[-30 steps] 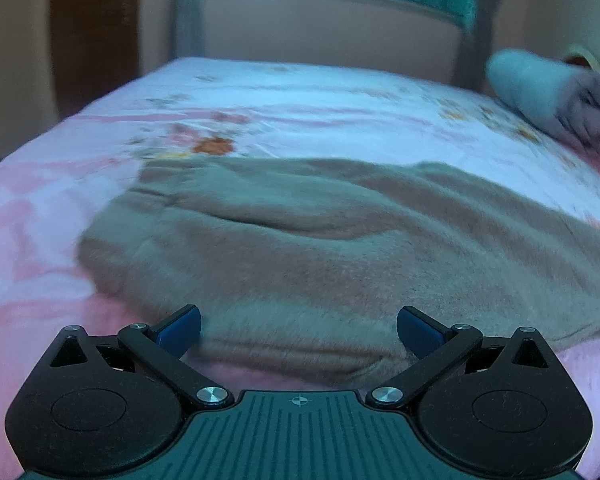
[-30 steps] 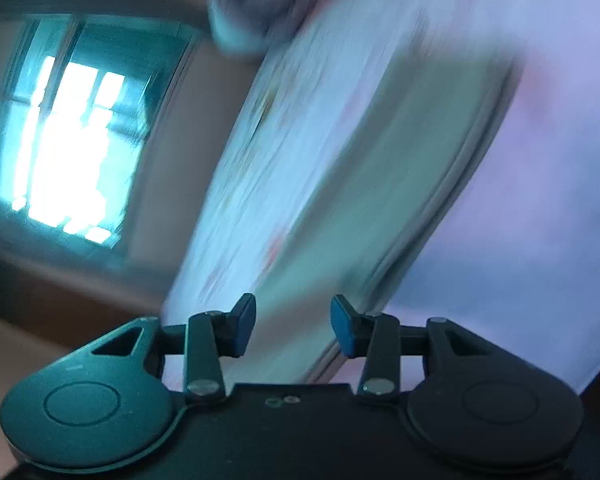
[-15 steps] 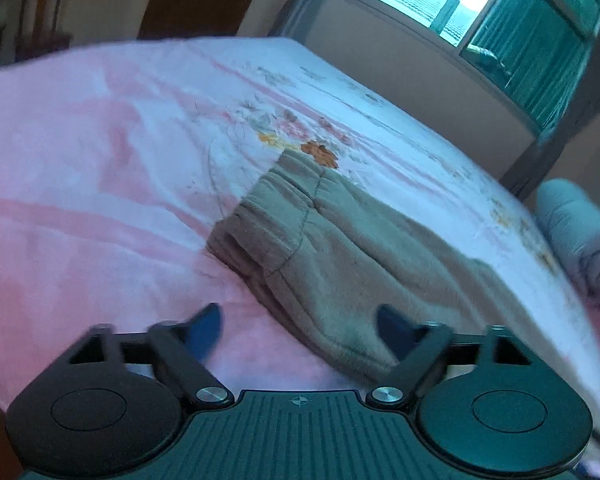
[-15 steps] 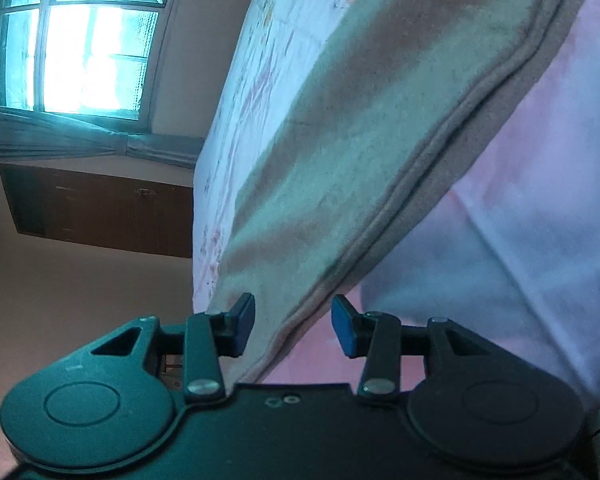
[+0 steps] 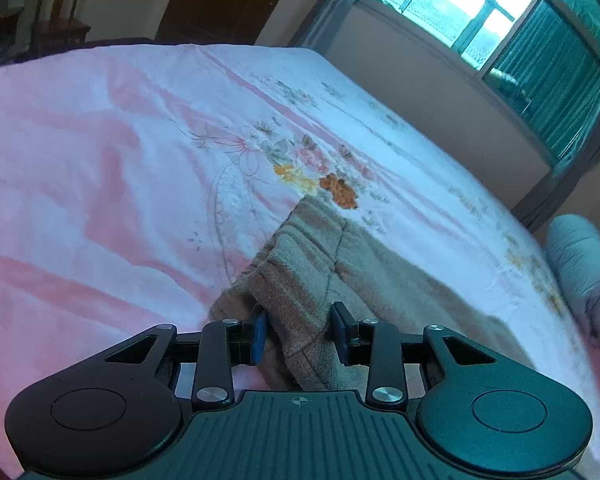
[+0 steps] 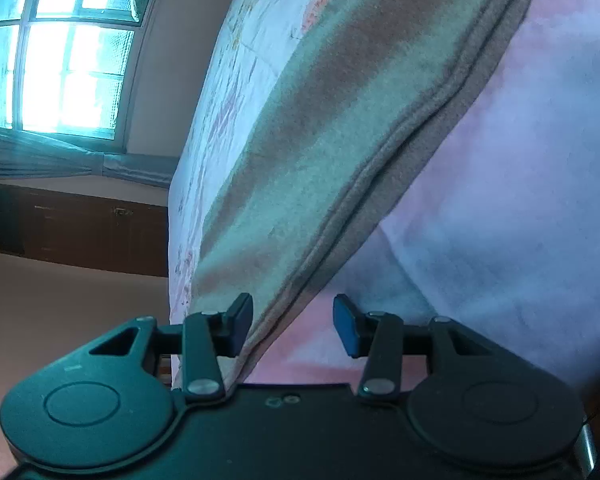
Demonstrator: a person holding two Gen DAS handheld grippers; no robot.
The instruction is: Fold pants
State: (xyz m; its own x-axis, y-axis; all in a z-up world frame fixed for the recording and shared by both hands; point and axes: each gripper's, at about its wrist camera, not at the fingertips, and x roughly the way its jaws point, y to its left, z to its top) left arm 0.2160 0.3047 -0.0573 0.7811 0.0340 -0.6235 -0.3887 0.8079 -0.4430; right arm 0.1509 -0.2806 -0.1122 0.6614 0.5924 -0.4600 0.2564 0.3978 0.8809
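Pants (image 5: 364,276): fuzzy tan fleece, flat on the pink bed (image 5: 100,184).
Left claw (image 5: 300,338): pinching the bunched waistband corner.
Right claw (image 6: 294,326): spread around the pants' edge.

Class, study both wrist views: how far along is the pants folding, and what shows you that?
Early. Done: the tan pants lie spread along the pink floral bedsheet, with no crosswise fold visible. In hand: the left gripper has bunched waistband cloth between its jaws; the right gripper straddles the pants' hem edge, jaws apart. Left: lifting both ends and folding them over.
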